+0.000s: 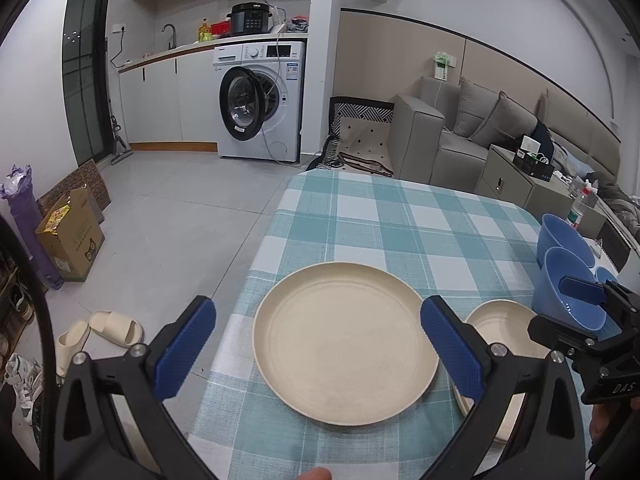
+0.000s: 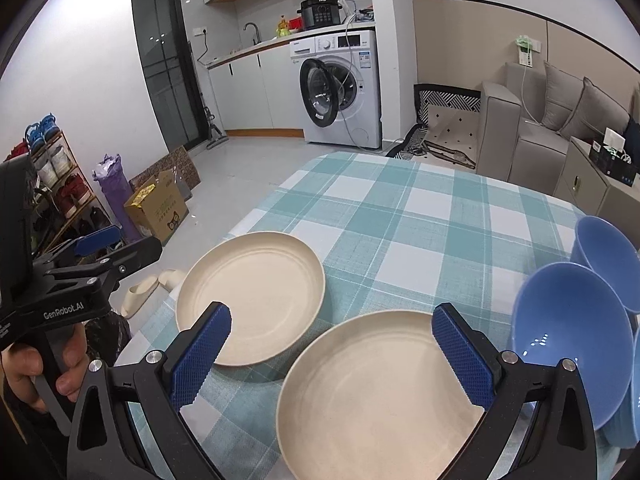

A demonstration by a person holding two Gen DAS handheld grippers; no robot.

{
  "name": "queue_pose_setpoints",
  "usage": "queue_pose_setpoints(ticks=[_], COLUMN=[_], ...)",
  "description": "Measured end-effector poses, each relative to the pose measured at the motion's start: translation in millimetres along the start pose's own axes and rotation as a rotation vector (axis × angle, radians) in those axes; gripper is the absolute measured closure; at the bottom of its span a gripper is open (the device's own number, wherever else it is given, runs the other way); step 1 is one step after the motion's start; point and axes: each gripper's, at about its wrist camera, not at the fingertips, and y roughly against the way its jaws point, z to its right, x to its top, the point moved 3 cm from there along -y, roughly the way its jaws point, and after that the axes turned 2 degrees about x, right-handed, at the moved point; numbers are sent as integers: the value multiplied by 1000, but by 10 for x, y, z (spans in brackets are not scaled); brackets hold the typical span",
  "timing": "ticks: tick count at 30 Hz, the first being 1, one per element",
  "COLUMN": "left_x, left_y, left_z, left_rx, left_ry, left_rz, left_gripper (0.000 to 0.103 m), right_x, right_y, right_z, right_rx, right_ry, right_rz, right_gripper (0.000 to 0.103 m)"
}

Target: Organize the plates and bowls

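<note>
The table (image 2: 420, 216), draped in a teal-and-white checked cloth, is seen filling the lower middle of both views, and nothing on it has been stacked yet. In the right wrist view, two cream plates are found lying flat and separate: the far plate (image 2: 250, 296) at about 10 o'clock from centre, near the table's left edge, and the near plate (image 2: 376, 396) at 6 o'clock, their rims close but not overlapping. Blue bowls (image 2: 568, 336) are bunched together at 3 to 4 o'clock by the right edge; whether they are nested or merely leaning on one another cannot be told.

The right gripper (image 2: 332, 354) is held wide open above the near plate, nothing between its blue pads. In the left wrist view, the left gripper (image 1: 318, 350) is likewise spread open, framing the far plate (image 1: 346, 342), with nothing gripped.

By the look of it, the job is judged to be at its very start: the plates remain to be piled and the bowls gathered.
</note>
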Motion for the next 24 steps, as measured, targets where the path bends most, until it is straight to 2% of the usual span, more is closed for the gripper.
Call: queue_pose_setpoints(ticks=[9,24], left_x=[-56,-179], left_y=[-189,-525], left_z=[-116,-179], left_rx=[31,43], left_ry=[13,10], left_rz=[-36,-112], left_gripper=[0,0], right_x=[67,68], right_y=[-403,-814], right_z=[-133,-194], right_rx=[-11,-17], right_ry=[38,59], right_rz=[-60,-133], right_gripper=[1,1])
